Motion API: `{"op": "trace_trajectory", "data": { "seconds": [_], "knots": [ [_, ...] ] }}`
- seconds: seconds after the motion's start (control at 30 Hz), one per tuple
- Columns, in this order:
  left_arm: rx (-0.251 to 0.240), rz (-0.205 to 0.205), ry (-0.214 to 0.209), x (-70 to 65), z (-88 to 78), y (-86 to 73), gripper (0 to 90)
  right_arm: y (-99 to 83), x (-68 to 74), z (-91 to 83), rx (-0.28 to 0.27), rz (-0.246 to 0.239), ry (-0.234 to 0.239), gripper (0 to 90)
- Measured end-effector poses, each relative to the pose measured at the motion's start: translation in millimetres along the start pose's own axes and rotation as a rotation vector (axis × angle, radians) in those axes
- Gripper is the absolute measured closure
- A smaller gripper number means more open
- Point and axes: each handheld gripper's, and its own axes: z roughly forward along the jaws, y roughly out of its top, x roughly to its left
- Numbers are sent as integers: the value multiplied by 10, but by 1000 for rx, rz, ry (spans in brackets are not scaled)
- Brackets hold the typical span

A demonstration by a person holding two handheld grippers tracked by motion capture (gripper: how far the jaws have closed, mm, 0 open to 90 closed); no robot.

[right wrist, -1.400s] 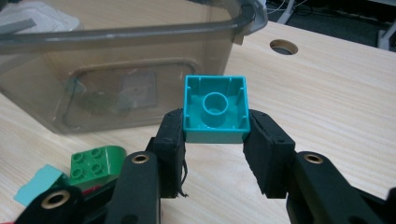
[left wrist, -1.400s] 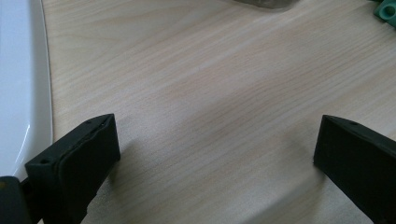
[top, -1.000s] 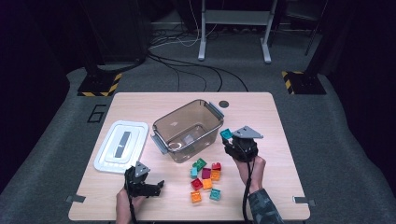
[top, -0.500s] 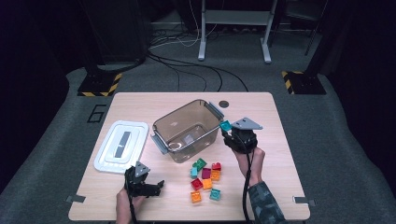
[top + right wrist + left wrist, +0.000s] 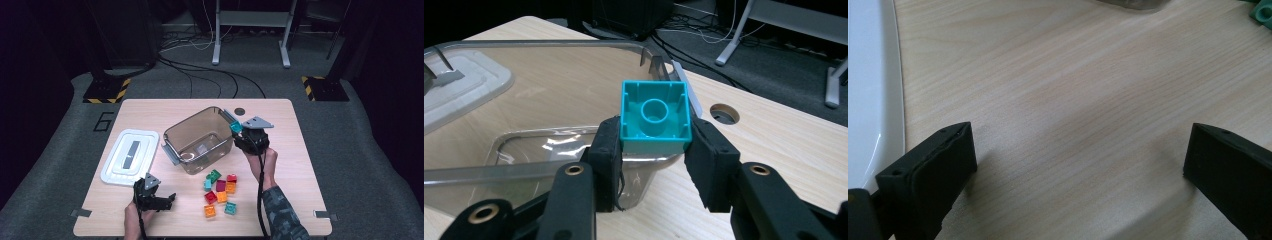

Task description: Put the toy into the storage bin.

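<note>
Gripping a teal block (image 5: 654, 120) by its two flat side walls above the clear bin's (image 5: 200, 137) rim, the right gripper (image 5: 654, 150) is carrying a light, rigid, somewhat slippery plastic piece.

High view: fixed above the near edge of the table (image 5: 300, 150), facing forward and down, far enough to take in the whole top with the clear bin (image 5: 200, 137) near its centre. Left gripper view: very close to the tabletop (image 5: 1073, 100), looking level along it from well in front of the bin, beside the white lid (image 5: 868, 90). Right gripper view: close, just right of the bin (image 5: 549, 75), looking across its rim. All views share the tabletop; the lid (image 5: 130, 156) appears in each.
</note>
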Motion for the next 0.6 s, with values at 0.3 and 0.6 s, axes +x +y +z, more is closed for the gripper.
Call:
{"op": "trace_trajectory", "data": {
  "seconds": [0.3, 0.6],
  "knots": [
    [0, -2, 2, -2, -1, -1, 1, 93, -10, 173, 6, 3, 10, 586],
    [2, -2, 5, 0, -1, 1, 2, 163, 31, 329, 29, -1, 20, 586]
  ]
}}
